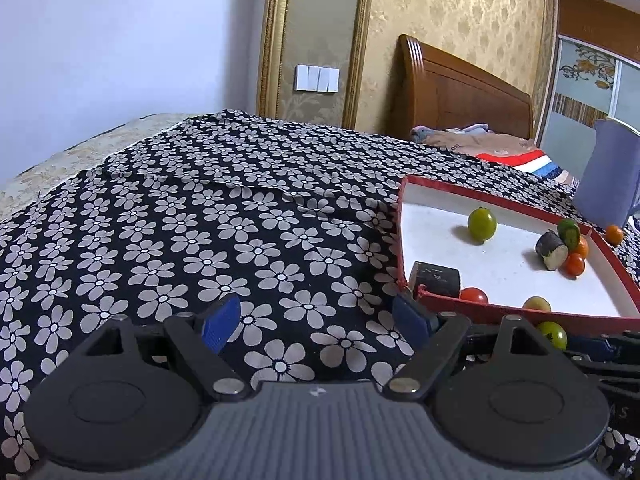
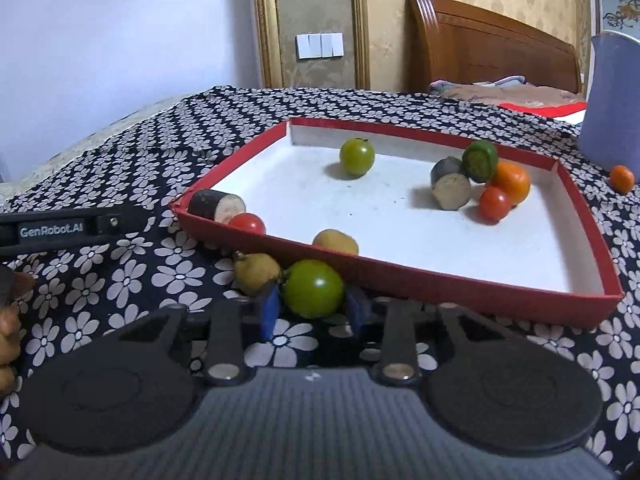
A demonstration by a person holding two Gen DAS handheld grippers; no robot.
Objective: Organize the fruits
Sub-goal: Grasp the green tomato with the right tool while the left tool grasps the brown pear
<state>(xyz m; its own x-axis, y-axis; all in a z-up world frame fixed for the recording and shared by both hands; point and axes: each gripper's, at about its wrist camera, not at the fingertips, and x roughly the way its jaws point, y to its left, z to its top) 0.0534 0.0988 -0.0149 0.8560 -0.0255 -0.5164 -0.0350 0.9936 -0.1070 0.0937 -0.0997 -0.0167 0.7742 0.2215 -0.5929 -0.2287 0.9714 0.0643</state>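
Bedroom setting: a surface draped in a black floral cloth (image 2: 132,268), wooden headboard and gold wallpaper behind, serves as the bench. On it sits a shallow red tray (image 2: 440,280) with a white floor, evidently the collecting point, since most of the produce is already inside: a green tomato (image 2: 357,157) near the far wall, a cluster at the right of a dark cut stick (image 2: 450,184), a green round piece (image 2: 479,160), an orange fruit (image 2: 512,182) and a small red tomato (image 2: 494,204), plus another dark stick (image 2: 216,203), a red tomato (image 2: 247,224) and a yellowish fruit (image 2: 335,242) along the near wall. Outside, just against the tray's near wall, lie a second green tomato (image 2: 313,288) and a small tan fruit (image 2: 256,273) touching it; a small orange fruit (image 2: 622,178) sits apart by a lilac jug (image 2: 612,120). The right gripper (image 2: 313,312) is low on the cloth with its blue pads on either side of the outside green tomato, jaws drawn in narrow and pressing its flanks (a grip across the widest part, presumably so the round skin does not squirt out). The left gripper (image 1: 316,322) stands wide over bare cloth just left of the tray's corner, holding nothing; judged to be waiting clear of the working side. Next step, likely: lift the tomato over the low wall. Risk: nudging the tan fruit alongside.
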